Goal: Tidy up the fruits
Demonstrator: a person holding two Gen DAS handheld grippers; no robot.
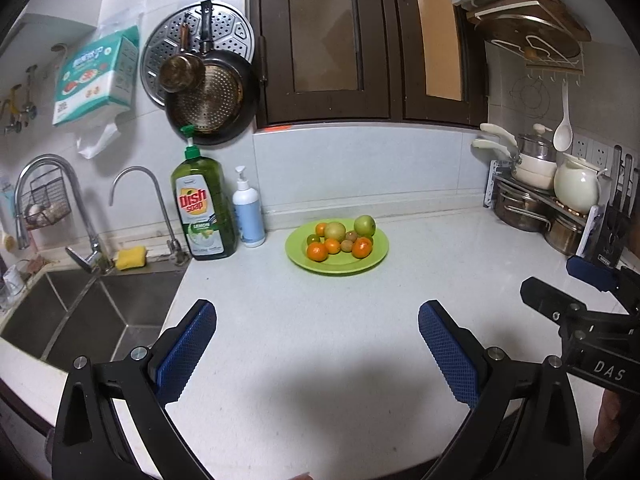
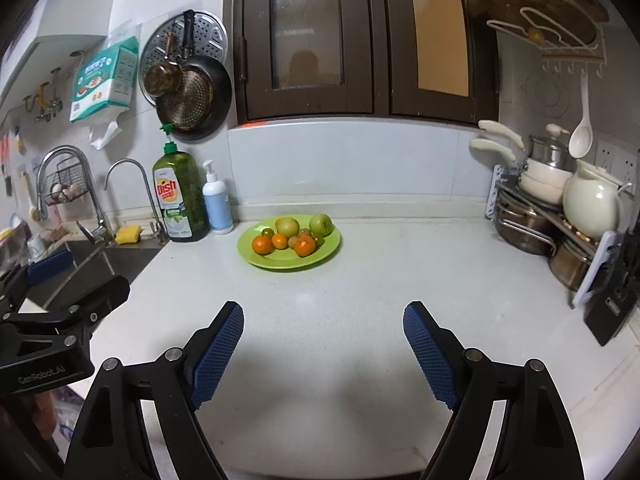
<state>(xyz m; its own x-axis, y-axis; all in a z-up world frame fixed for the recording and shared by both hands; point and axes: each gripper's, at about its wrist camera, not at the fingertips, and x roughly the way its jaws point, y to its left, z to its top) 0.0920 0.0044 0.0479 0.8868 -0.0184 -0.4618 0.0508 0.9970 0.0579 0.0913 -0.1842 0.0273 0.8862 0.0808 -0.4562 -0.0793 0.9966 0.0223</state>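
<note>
left gripper (image 1: 317, 354): jaws wide apart, nothing between, angled slightly down
right gripper (image 2: 323, 354): jaws spread, nothing held, alongside left

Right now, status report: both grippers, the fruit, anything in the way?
Left gripper open, empty. Right gripper open, empty. Fruit piled on green plate, untouched, ahead by the back wall. Counter between fingers and plate bare.
</note>
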